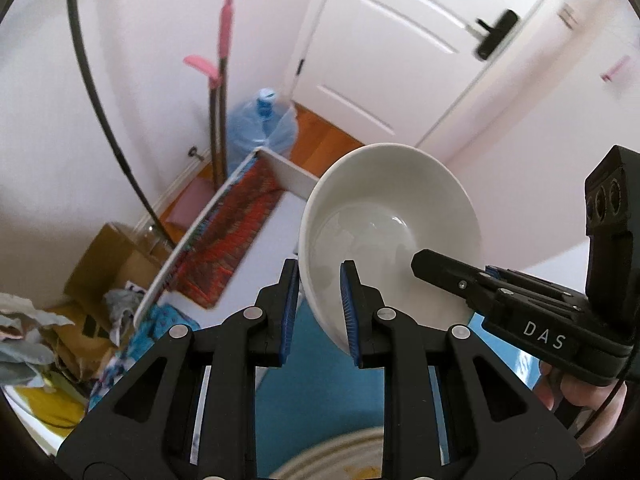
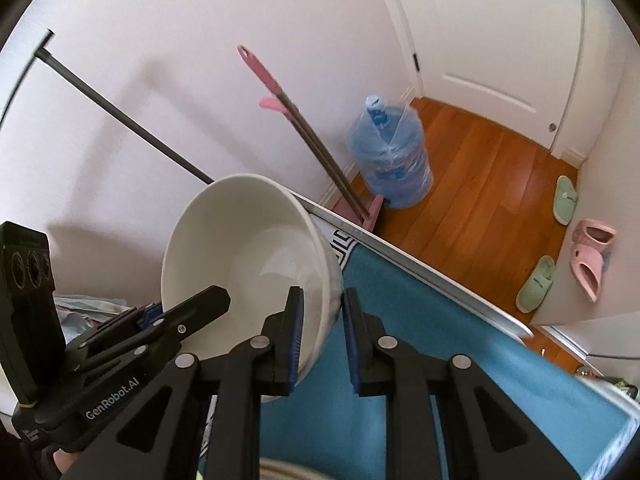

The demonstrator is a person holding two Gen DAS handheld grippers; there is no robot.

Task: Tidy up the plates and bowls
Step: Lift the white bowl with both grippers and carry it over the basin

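Your left gripper [image 1: 322,312] and right gripper [image 2: 322,330] both angle steeply downward, each clamped on opposite sides of the white bowl's [image 1: 384,216] rim, one pad inside, one outside.

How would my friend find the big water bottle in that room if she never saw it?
Find the white door at the end of the orange wooden floor. Just before it, against the wall, the water jug stands beside the pink-handled mop. It's the only see-through blue thing, wrapped in plastic.
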